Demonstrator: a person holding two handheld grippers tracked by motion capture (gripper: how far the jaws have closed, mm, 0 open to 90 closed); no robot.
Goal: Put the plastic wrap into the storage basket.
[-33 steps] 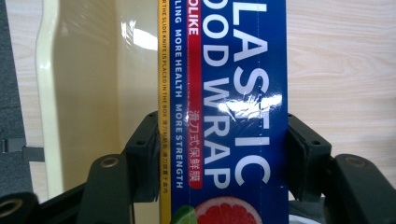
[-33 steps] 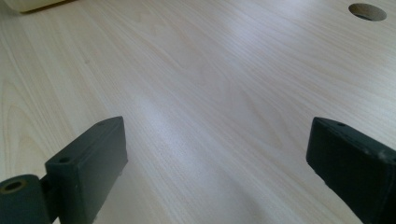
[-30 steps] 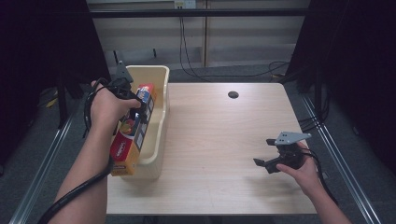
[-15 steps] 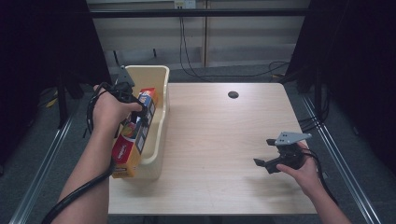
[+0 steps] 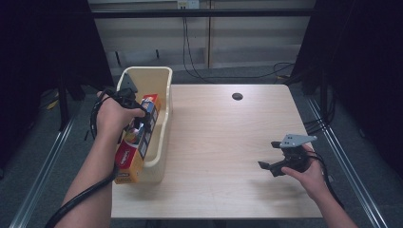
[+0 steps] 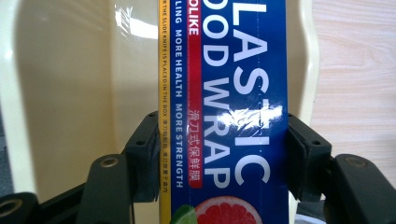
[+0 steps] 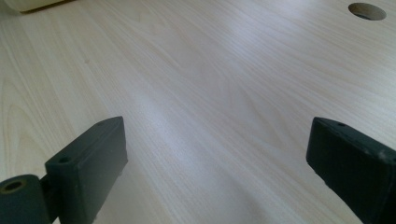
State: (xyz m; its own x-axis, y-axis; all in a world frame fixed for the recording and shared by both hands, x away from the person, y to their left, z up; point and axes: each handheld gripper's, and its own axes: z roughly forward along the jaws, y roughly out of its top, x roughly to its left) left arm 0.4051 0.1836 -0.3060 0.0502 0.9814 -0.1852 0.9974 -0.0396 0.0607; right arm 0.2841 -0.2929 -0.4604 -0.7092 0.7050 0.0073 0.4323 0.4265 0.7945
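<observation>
A: Item one, what do we log on the left side?

B: We log the left tongs [image 6: 224,154] clenched on a long box of plastic food wrap [image 6: 233,93]; in the left gripper view both black jaws press its blue printed sides, with a grapefruit picture at the lower end.

A: And where do we place the box?

B: In the high view the food wrap box [image 5: 135,142] lies lengthwise in a cream plastic bin [image 5: 161,118] at the left edge of the tabletop [image 5: 223,142]. Its yellow near end sticks out past the bin's near rim. We cannot tell whether the box rests on the bin floor or is lifted.

A: Item two, the hand?

B: The person's left hand [image 5: 114,116] grips the tongs over the bin, a black cable trailing down along the forearm.

A: Item three, the right side?

B: We record the right tongs [image 5: 273,159] released, jaws wide apart with bare wood between them in the right gripper view [image 7: 215,172]. The right hand [image 5: 309,173] holds them low over the near right part of the tabletop, well apart from the bin, a grey three-cornered plate on top.

A: Anything else to list?

B: One round hole [image 5: 237,96] in the far part of the tabletop, and cables [image 5: 190,52] on the floor beyond it
</observation>
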